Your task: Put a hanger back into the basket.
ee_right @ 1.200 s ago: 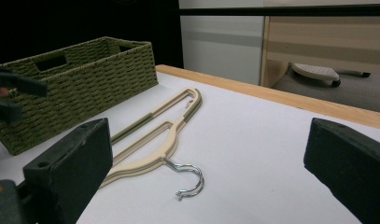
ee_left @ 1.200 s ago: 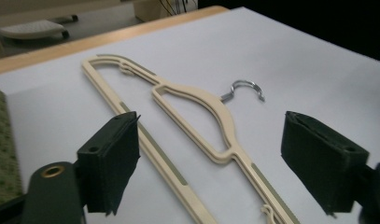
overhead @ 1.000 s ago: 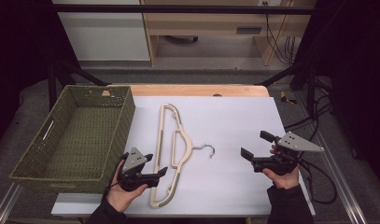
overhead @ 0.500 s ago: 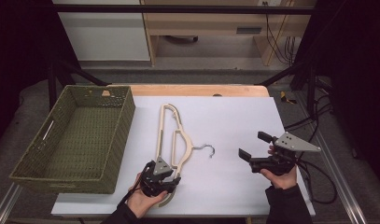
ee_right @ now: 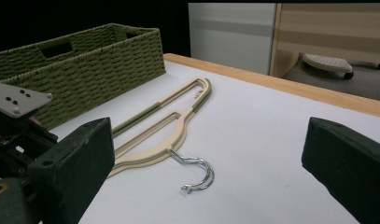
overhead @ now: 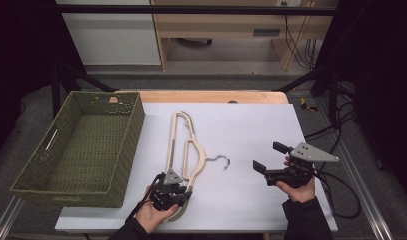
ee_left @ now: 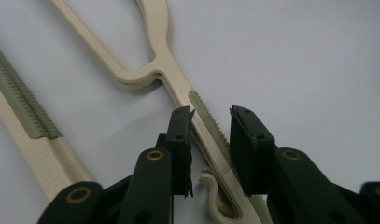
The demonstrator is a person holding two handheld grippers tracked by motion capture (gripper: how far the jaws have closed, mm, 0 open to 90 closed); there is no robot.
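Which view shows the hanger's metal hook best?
The right gripper view: the hook lies close, its curve unobstructed on the white table. The high view shows it small beside the hanger. The left gripper view shows just the hanger's beige arm between the claw's pads.

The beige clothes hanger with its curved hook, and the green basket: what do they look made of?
Beige clothes hanger: apparently matte moulded plastic, with smooth rounded edges; its olive ribbed strips look like rubbery non-slip inserts. Curved hook: shiny silver, likely metal wire. Green basket: woven fibre, wicker or paper rope; the plaited texture shows, but the exact fibre is unclear.
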